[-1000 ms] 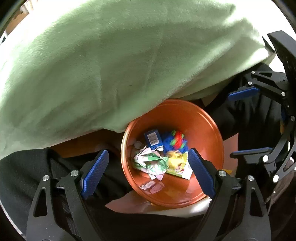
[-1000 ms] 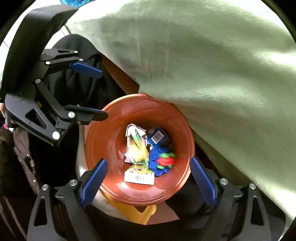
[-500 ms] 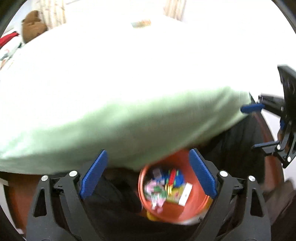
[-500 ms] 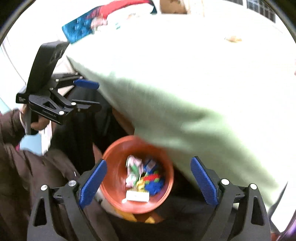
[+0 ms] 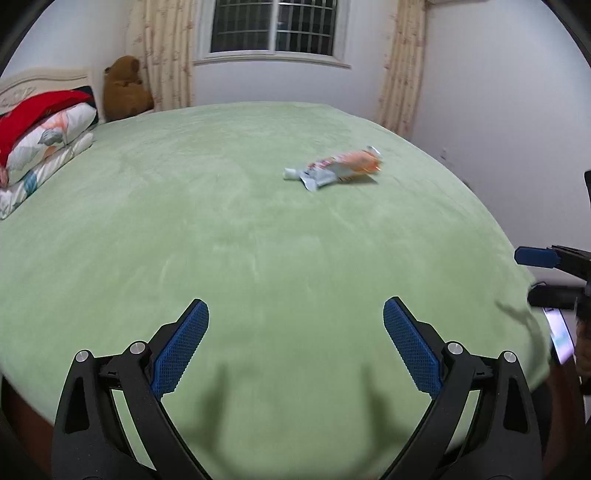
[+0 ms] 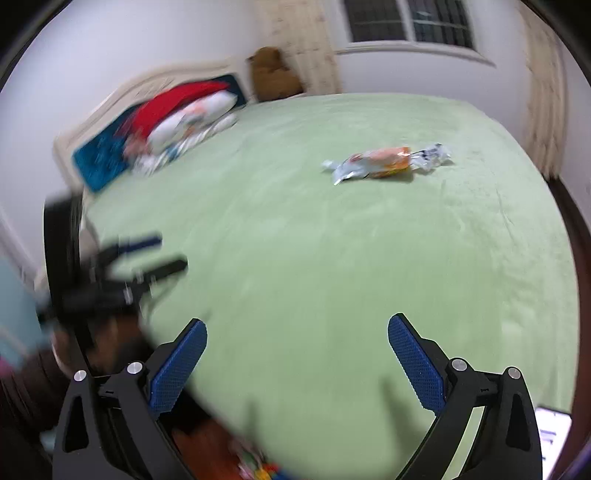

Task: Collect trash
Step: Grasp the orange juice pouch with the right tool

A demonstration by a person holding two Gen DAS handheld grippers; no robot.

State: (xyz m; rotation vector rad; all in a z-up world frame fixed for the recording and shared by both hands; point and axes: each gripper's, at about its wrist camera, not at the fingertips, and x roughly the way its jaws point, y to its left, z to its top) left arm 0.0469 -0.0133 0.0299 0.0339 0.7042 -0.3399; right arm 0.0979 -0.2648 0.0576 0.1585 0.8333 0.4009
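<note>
An orange and pale blue snack wrapper (image 5: 338, 169) lies on the green bedspread (image 5: 221, 240), far ahead and a little right; it also shows in the right wrist view (image 6: 384, 164). My left gripper (image 5: 295, 343) is open and empty above the near edge of the bed. My right gripper (image 6: 297, 360) is open and empty, also over the near edge. The right gripper shows at the right edge of the left wrist view (image 5: 543, 273). The left gripper shows blurred at the left of the right wrist view (image 6: 155, 254). A sliver of the orange bin's trash (image 6: 258, 470) shows at the bottom.
Folded bedding and a red cloth (image 5: 40, 122) lie at the headboard on the left. A brown teddy bear (image 5: 123, 88) sits in the corner by the curtains. A window (image 5: 273, 26) is on the far wall. A lit phone screen (image 5: 561, 338) shows at the right.
Both grippers have swung up from looking down into the orange bin to looking across the bed. The bin has dropped out of view and the wrapper on the bed has come into view.
</note>
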